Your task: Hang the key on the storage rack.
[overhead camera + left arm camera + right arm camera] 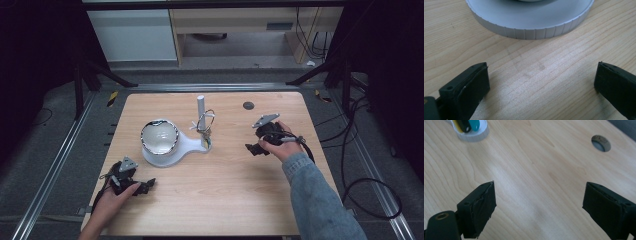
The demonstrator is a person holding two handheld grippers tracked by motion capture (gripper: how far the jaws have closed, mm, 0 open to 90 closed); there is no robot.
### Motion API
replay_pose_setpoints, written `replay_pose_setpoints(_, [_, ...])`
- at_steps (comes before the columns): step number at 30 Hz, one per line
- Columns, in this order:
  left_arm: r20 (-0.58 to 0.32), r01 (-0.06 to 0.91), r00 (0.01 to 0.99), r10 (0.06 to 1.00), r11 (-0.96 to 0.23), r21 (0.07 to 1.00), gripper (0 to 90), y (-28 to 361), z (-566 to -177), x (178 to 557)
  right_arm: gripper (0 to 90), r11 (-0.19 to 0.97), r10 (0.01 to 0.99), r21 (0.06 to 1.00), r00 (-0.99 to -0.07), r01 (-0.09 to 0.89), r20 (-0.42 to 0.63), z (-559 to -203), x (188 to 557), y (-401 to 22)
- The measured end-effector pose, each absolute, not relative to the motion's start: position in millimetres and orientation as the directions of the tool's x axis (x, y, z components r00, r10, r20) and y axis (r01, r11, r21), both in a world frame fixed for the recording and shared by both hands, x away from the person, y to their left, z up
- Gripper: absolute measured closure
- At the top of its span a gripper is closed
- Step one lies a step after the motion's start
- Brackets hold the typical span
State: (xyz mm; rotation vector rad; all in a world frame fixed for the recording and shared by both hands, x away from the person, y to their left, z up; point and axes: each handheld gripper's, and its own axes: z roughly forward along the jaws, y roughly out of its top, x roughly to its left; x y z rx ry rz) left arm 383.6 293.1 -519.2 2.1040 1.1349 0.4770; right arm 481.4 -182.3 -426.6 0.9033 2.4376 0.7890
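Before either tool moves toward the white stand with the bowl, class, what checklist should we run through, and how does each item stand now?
1. Left tool open: ok, its jaws stand wide apart with bare wood between them.
2. Right tool open: ok, jaws apart, nothing held.
3. White stand flat on the table: ok.
4. Bowl seated on the stand's round base: ok.
5. Key ring hanging on the upright post: ok; how firmly it hangs, cannot tell.
6. Path from each tool to the stand free of other things: ok.
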Motion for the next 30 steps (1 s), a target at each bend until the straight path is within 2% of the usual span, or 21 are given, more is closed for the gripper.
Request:
replay_pose_setpoints(11, [-0.004,0.582,0.550,0.835,-0.380,0.719,0.0,293.1,-519.2,383.5,10.8,0.598,0.717,0.626,-0.683,0.500,-0.139,-462.9,464.8,-201.7])
replay_pose_setpoints(22, [-0.003,0.582,0.550,0.835,-0.380,0.719,0.0,293.1,-519.2,383.5,10.1,0.496,0.806,0.637,-0.587,0.590,-0.083,-483.7,461.5,-242.6])
replay_pose_setpoints(30, [-0.003,0.582,0.550,0.835,-0.380,0.719,0.0,293.1,-519.2,383.5,9.3,0.430,0.843,0.654,-0.535,0.623,-0.044,-496.4,461.9,-257.4])
